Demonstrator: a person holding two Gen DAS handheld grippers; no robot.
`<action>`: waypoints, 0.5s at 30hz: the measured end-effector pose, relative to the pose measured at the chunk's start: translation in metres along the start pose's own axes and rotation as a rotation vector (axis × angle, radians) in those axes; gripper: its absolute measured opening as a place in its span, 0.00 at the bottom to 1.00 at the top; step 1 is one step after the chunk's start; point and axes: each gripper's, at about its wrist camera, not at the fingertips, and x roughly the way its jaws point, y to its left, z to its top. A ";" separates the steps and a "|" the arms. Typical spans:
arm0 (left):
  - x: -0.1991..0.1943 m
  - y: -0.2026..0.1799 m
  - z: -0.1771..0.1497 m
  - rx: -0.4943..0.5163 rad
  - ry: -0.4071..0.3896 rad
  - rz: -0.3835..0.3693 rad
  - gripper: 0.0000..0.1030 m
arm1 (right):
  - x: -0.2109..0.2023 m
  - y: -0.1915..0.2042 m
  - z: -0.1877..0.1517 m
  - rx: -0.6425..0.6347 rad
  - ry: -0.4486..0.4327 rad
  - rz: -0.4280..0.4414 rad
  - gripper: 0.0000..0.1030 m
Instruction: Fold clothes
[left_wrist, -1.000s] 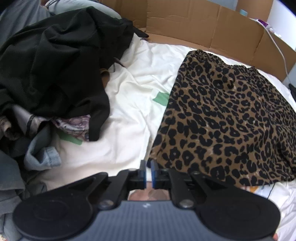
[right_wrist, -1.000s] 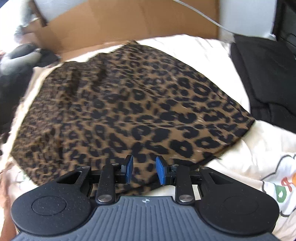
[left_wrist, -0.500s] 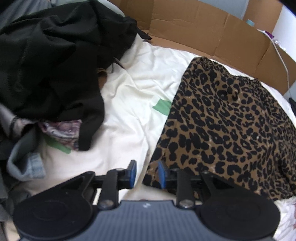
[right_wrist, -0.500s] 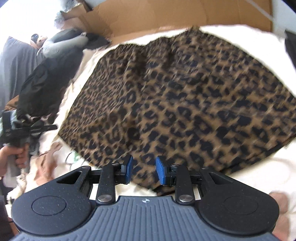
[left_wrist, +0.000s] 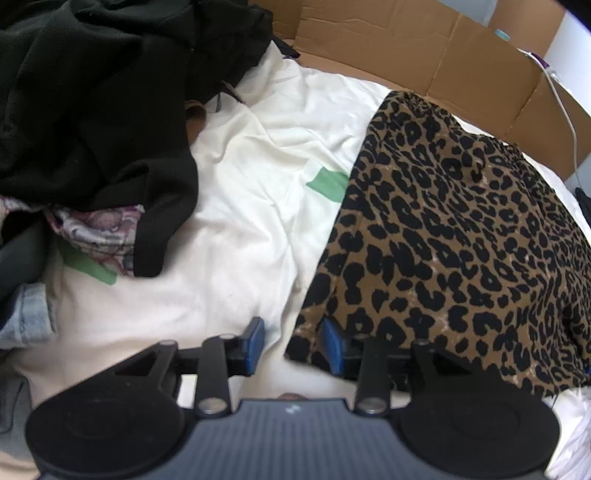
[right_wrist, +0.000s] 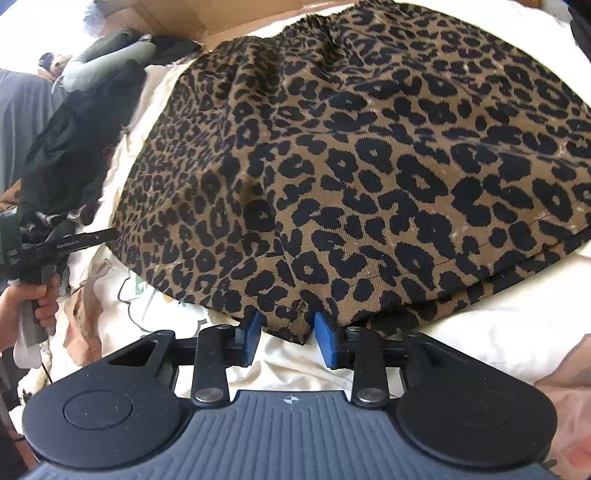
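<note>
A leopard-print garment lies spread flat on the white sheet. My left gripper is open at its near left corner, and the cloth's edge drapes over the right pad. In the right wrist view the same garment fills the frame. My right gripper stands open with the near hem lying between its blue pads. The left gripper, held by a hand, shows at the far left beside the garment's corner.
A heap of black and other clothes is piled on the left. Green tape marks sit on the sheet. Cardboard walls line the far side, with a white cable at the right. A printed white cloth lies under the hem.
My left gripper was shut a second ago and has opened wide at the corner. The right gripper swung left and came in close to the near hem, staying open.
</note>
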 end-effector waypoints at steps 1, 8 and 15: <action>0.001 -0.001 0.000 0.004 -0.002 -0.002 0.42 | 0.003 0.000 0.000 0.005 0.005 -0.002 0.39; 0.004 -0.012 0.002 0.064 -0.004 0.013 0.38 | 0.021 0.005 0.000 0.008 0.048 -0.010 0.30; -0.010 -0.013 0.002 0.075 -0.007 0.002 0.08 | 0.006 0.005 -0.001 -0.006 0.054 0.014 0.06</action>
